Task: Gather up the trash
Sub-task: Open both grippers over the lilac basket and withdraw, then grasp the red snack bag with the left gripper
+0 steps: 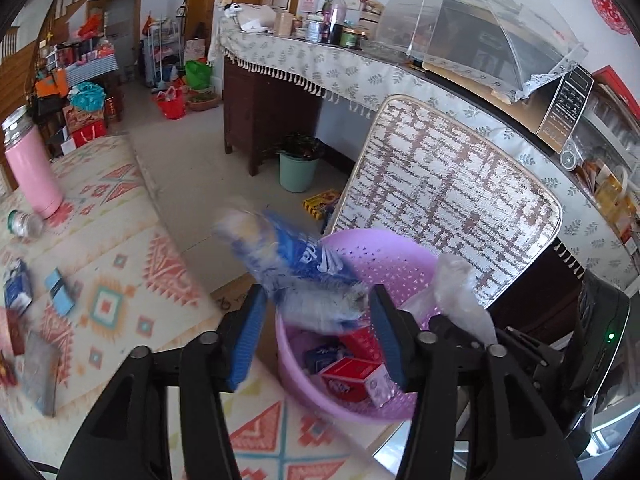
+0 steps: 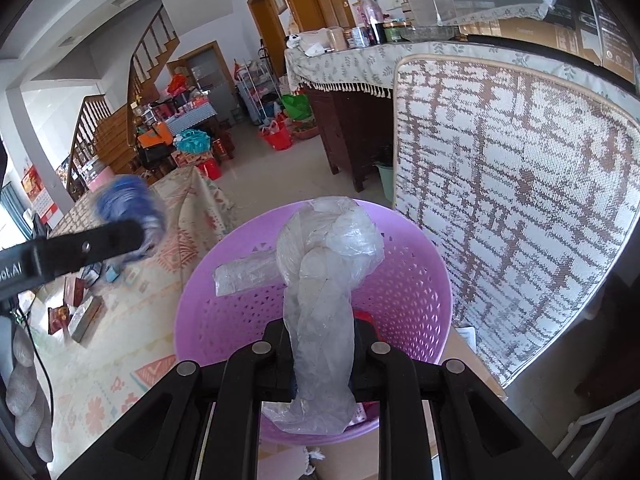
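Daylit room w/ pale tile floor (image 1: 188, 168) and white walls. Wooden staircase (image 2: 116, 120) curves up at far left. Dark wood counter (image 1: 260, 100) w/ leaf-print fringed cloth runs along the right wall; mesh food cover (image 1: 480, 28) and microwave (image 1: 564, 108) sit on top. Woven-pattern chair back (image 1: 448, 208) stands in front of it.

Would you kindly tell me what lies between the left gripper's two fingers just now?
In the left wrist view, a blurred blue-and-white plastic bottle sits between the left gripper's open fingers, above the purple basket. Whether either finger touches it, I cannot tell.
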The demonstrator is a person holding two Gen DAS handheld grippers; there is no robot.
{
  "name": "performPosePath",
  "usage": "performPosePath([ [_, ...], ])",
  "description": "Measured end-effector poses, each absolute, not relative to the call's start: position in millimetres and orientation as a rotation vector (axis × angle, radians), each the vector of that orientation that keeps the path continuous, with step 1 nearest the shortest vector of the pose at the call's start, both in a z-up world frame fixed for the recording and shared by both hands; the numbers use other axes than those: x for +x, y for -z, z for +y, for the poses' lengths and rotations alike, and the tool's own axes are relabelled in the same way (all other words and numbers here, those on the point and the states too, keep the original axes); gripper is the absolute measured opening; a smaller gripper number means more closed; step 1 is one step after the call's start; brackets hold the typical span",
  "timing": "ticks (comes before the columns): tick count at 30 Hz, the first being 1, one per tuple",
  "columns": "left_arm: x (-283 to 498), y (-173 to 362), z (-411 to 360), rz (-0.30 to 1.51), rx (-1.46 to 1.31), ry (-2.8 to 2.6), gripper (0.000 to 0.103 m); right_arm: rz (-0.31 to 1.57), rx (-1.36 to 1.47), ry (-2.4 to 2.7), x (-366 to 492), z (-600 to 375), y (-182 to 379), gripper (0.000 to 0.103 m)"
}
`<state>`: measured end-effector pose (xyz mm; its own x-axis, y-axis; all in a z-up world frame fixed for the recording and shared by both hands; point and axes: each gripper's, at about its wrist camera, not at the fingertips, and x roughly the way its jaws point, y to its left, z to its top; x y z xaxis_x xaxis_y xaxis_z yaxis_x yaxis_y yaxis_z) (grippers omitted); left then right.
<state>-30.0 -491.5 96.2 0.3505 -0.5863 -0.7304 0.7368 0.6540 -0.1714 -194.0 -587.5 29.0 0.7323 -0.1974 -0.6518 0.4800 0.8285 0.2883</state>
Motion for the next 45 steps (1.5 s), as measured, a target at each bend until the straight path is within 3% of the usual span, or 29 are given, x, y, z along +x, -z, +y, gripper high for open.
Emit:
performPosePath([
  [3, -30.9, -96.2, -497.3, 0.844, 0.204, 0.877, 0.074, 0.645, 0.501, 0.391, -194.1, -595.6, -25.6, 0.042],
  [5, -32.1, -95.7, -495.1, 0.84, 0.197, 0.89, 0.079, 0.638, 0.508, 0.397, -195.8, -596.9, -24.9, 0.048],
  [14, -40.6, -92.1, -460.1, 0.845, 0.22, 0.84, 0.082, 0.631, 0.522, 0.39, -201.3, -593.8, -26.9, 0.049],
  [23, -23.6, -89.4, -347.5, 0.825, 0.192, 0.584, 0.082, 0.647, 0.483, 0.344, -201.8, -560.8, -33.2, 0.051],
  [33, 72.4, -86.2, -168.4, 0.869, 0.048, 0.32, 0.082, 0.665, 0.428, 0.278, -191.2, -503.3, -42.4, 0.057],
  [40, 154.2, -56.9, -125.3, 0.976, -0.033, 0.373, 0.082, 0.715, 0.364, 0.267, -179.8, -464.4, -42.3, 0.057],
  [45, 167.9, -36.0, -118.8, 1.064, -0.128, 0.509, 0.082, 0.723, 0.334, 0.282, -176.5, -450.1, -47.6, 0.059],
])
